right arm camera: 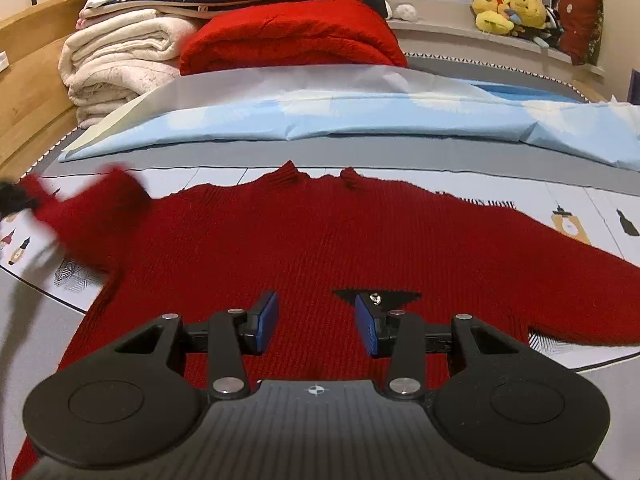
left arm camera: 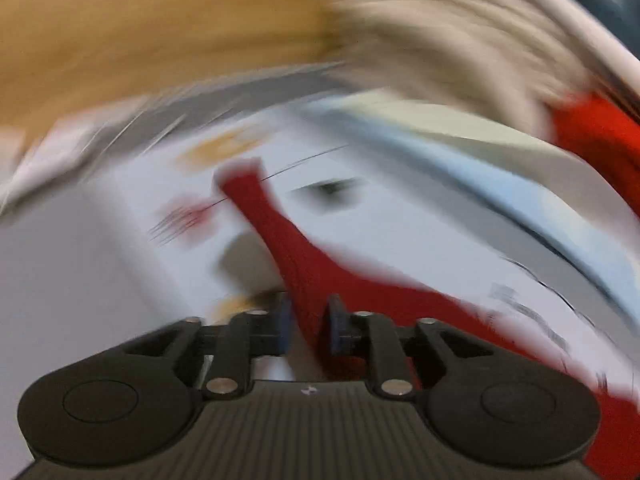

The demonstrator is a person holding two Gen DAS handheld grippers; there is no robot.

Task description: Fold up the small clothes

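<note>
A dark red knitted sweater (right arm camera: pixel 320 232) lies flat on a printed mat (right arm camera: pixel 580 216), collar towards the far side. My right gripper (right arm camera: pixel 316 322) hovers low over the sweater's lower body. It is open, and its blue pads (right arm camera: pixel 266 320) hold nothing. The left wrist view is heavily blurred. There my left gripper (left arm camera: pixel 310 320) is shut on the sweater's sleeve (left arm camera: pixel 280 232), red fabric pinched between the pads. In the right wrist view that sleeve (right arm camera: pixel 92 216) is lifted off the mat at the left, blurred.
Behind the mat lie a light blue sheet (right arm camera: pixel 320 120), a stack of folded white blankets (right arm camera: pixel 120 60) and a folded red blanket (right arm camera: pixel 292 36). A wooden panel (right arm camera: pixel 32 80) runs along the left. Stuffed toys (right arm camera: pixel 508 8) sit on a ledge at the back right.
</note>
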